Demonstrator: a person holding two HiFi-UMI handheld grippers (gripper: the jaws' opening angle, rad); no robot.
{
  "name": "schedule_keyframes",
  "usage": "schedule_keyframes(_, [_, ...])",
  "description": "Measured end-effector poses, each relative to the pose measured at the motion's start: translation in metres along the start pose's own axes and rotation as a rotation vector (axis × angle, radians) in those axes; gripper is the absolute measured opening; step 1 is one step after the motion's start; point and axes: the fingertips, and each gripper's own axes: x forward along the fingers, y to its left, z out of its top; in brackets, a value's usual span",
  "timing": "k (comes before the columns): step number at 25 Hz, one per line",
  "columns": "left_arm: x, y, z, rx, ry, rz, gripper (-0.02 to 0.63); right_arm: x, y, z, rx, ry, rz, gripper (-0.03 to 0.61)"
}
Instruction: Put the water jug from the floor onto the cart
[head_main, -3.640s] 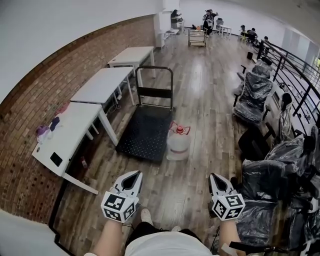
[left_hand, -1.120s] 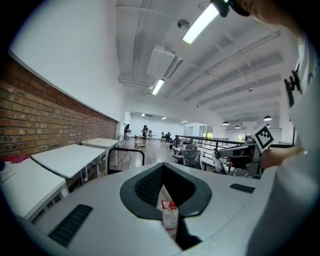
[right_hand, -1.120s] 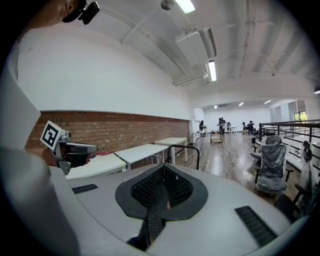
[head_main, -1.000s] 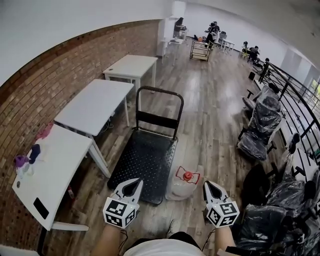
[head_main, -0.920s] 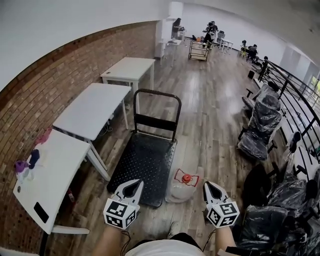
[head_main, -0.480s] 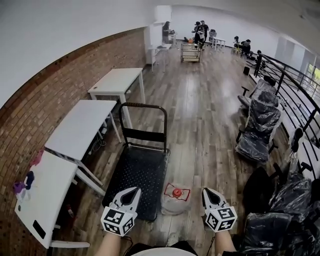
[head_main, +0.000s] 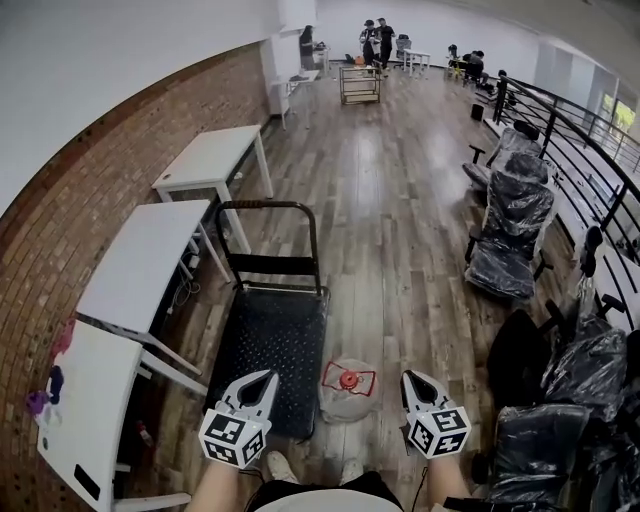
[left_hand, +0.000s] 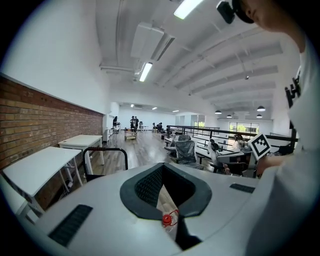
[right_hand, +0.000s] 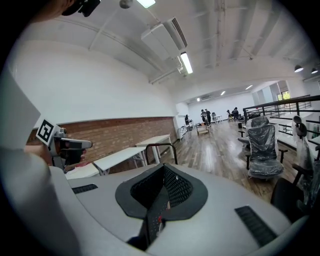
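Approach is judged to be the step in hand, with nothing yet gripped. Left of the cart (head_main: 268, 345), white tables (head_main: 140, 265) are lined up along the brick wall, so little room is left on that side. The left gripper (head_main: 262, 381) is held over the cart's near edge, its jaws drawn together at the tips and empty. The water jug (head_main: 347, 397) stands upright on the floor just right of the cart's near right corner, its red cap (head_main: 348, 379) up. Right of the jug, away from the cart, the right gripper (head_main: 411, 381) hangs with its jaws likewise closed on nothing. Both sets of jaws should be opened before being lowered. The jug is probably best taken at the neck from both sides, lifted level, then set well inside the cart's deck.
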Motion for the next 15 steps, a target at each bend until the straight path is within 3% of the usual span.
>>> schedule_keyframes(7, [0.013,0.018,0.002,-0.02,-0.026,-0.076,0.0,-0.001,0.003,-0.001,-0.008,0.037,-0.088,0.003])
schedule_keyframes(15, [0.002,0.092,-0.024,-0.022,-0.025,-0.025,0.0,0.054,0.048,-0.01,-0.062,0.048,-0.058,0.004])
